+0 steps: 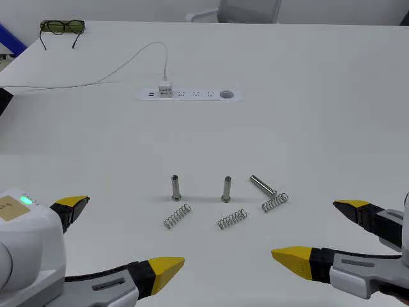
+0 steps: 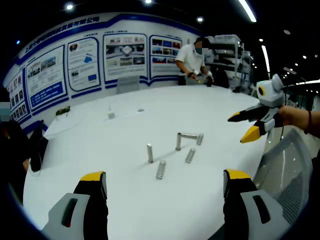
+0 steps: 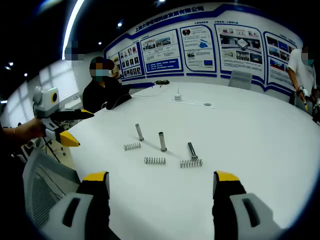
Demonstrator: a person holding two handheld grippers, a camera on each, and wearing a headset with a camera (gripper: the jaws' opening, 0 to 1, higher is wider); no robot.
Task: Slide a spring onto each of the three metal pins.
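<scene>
The left tool (image 1: 118, 236) and the right tool (image 1: 313, 230) are both sitting wide open, holding nothing, over the white table (image 1: 319, 128), where three springs (image 1: 232, 219) are lying, one beside each of three pins (image 1: 226, 189), two standing and one lying down.

I read bright, even overhead light on the white table (image 1: 307, 147); the pins (image 1: 226, 189) cast faint, short shadows. The ceiling strip lights (image 2: 248, 10) flare in both gripper views, whose fisheye edges bend the wall posters (image 2: 125, 50). Focus is sharp.
</scene>
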